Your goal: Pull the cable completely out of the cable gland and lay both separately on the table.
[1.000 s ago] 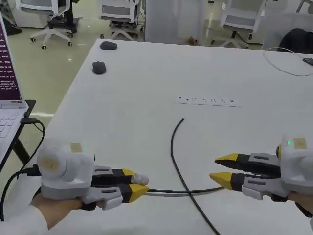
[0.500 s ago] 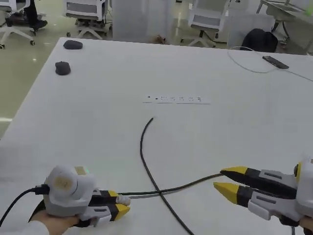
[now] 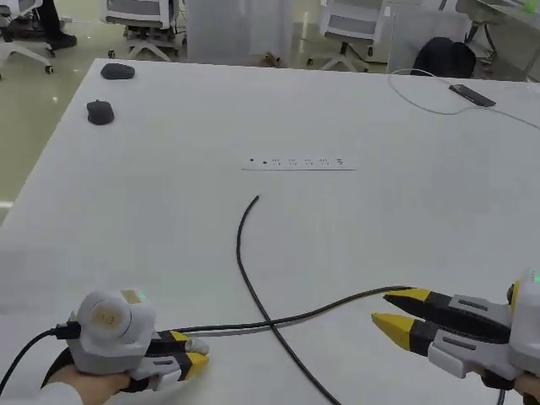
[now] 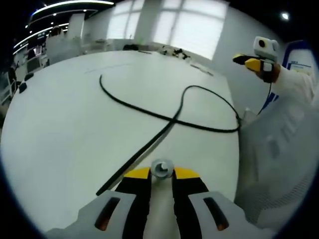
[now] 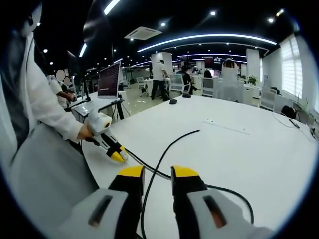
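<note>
While between fingers (image 4: 137, 174) of the left gripper (image 4: 161, 173), cable gland (image 4: 161, 168) just beside cable (image 4: 164, 118).

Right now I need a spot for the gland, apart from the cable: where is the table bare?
Bare: the stretch from the cable left to the nearer mouse, and the one between the socket strip and the right gripper. Crowded: the near edge, where the cable crosses itself between the left gripper and the right.
</note>
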The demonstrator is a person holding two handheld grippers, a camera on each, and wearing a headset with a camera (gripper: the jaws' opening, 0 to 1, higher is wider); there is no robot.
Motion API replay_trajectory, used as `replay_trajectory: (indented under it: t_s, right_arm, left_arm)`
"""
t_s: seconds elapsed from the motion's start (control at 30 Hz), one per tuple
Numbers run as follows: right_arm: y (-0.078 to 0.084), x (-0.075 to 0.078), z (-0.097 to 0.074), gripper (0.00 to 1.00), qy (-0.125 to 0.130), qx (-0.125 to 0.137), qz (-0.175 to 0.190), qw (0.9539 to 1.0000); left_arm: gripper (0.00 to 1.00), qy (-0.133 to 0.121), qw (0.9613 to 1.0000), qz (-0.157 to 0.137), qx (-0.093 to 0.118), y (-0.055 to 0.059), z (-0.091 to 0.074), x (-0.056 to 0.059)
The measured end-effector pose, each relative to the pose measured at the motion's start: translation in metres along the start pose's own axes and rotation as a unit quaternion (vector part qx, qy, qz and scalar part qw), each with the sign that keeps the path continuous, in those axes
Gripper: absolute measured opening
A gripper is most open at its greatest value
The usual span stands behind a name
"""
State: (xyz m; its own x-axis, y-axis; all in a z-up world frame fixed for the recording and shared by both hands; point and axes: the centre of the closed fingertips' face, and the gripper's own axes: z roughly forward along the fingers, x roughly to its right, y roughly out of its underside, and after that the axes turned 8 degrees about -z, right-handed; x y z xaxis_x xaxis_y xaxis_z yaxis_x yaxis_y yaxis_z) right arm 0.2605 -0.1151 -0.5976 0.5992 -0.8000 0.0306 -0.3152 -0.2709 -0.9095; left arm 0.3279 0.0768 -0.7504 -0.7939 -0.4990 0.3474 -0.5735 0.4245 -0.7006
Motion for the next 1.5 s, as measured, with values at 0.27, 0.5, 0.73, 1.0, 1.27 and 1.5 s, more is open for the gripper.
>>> replay_trajectory:
  t_s: [0.27, 0.5, 0.73, 1.0, 1.27, 1.5]
  right_arm:
    - [0.005, 0.001, -0.004, 0.21, 0.002, 0.000, 0.006, 1.0000]
    - [0.013, -0.001, -0.008, 0.25, -0.004, -0.010, 0.010, 0.9999]
    - [0.019, -0.005, -0.013, 0.36, -0.013, -0.031, 0.016, 0.9993]
    - [0.030, -0.008, -0.043, 0.51, -0.013, -0.074, 0.029, 0.9968]
    - [0.046, -0.007, -0.085, 0.55, 0.011, -0.095, 0.047, 0.9943]
    - [0.050, -0.002, -0.105, 0.55, 0.033, -0.088, 0.067, 0.9933]
  left_arm:
    - [0.19, -0.008, 1.0000, -0.003, 0.004, -0.003, -0.003, 0.001]
    - [0.25, -0.015, 0.9995, -0.012, 0.026, -0.017, -0.035, 0.001]
    - [0.44, -0.024, 0.9980, -0.012, 0.057, -0.039, -0.088, 0.002]
    - [0.57, -0.055, 0.9928, -0.050, 0.094, -0.048, -0.162, 0.009]
    - [0.70, -0.079, 0.9850, -0.085, 0.128, -0.041, -0.216, 0.025]
    - [0.71, -0.093, 0.9784, -0.105, 0.152, -0.037, -0.235, 0.035]
